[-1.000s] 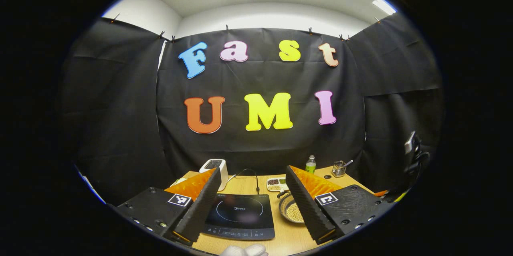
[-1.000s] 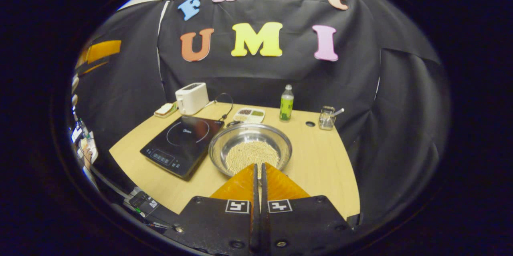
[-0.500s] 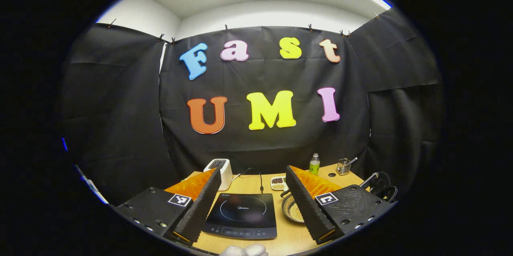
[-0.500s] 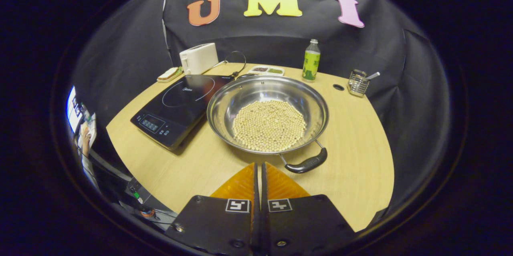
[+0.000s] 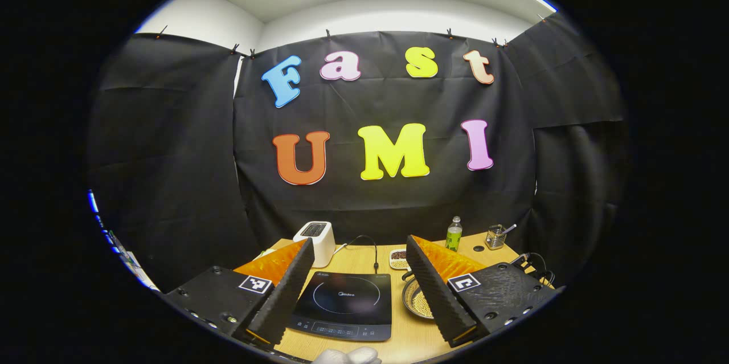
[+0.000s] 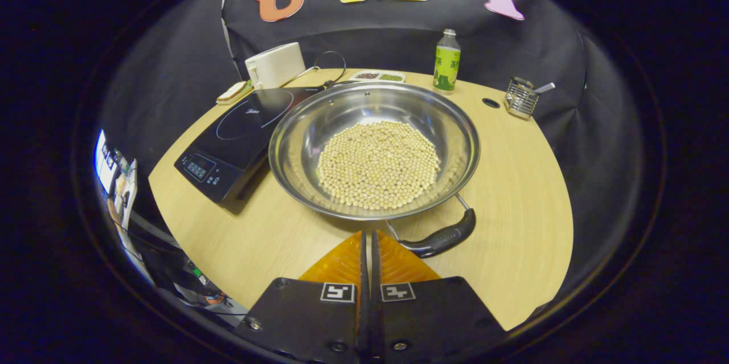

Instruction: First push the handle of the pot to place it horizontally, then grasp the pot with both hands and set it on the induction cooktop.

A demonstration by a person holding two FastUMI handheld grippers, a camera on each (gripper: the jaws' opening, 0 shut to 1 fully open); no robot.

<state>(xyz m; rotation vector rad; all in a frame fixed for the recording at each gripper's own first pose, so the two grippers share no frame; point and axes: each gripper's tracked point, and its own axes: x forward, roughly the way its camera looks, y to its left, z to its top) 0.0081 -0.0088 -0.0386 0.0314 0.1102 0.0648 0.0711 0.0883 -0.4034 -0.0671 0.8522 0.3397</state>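
Right gripper view looks down on the pot (image 6: 376,147), a wide steel pan with a bed of pale beans (image 6: 379,163) across its bottom, standing on the table (image 6: 524,182) just right of the cooktop (image 6: 239,130), which lies nearer the left edge. The right gripper (image 6: 367,238) has its fingers pressed together with nothing between them, the tips just short of the dark handle (image 6: 441,236), which juts from the near rim and slants toward the right rather than lying level — so the push appears not yet done. The left gripper (image 5: 360,261) is held high and back with its fingers spread wide, empty, and the cooktop (image 5: 344,304) shows between them. The pot should be stiff and fairly weighty with its load; the polished wall looks slippery, and the loose beans would roll or spill if it tips, so it likely wants a level carry. The handle seems the surest hold for one side; for the other the thin rim opposite, since whether a second handle exists there cannot be told. The table is smooth pale wood, which should let the pot swivel under a nudge. Along its far edge stand a toaster (image 6: 276,64), a bottle (image 6: 447,62), a small tray (image 6: 377,76) and a wire holder (image 6: 521,97) — all well apart from the short path to the cooktop. Black cloth walls close the booth.
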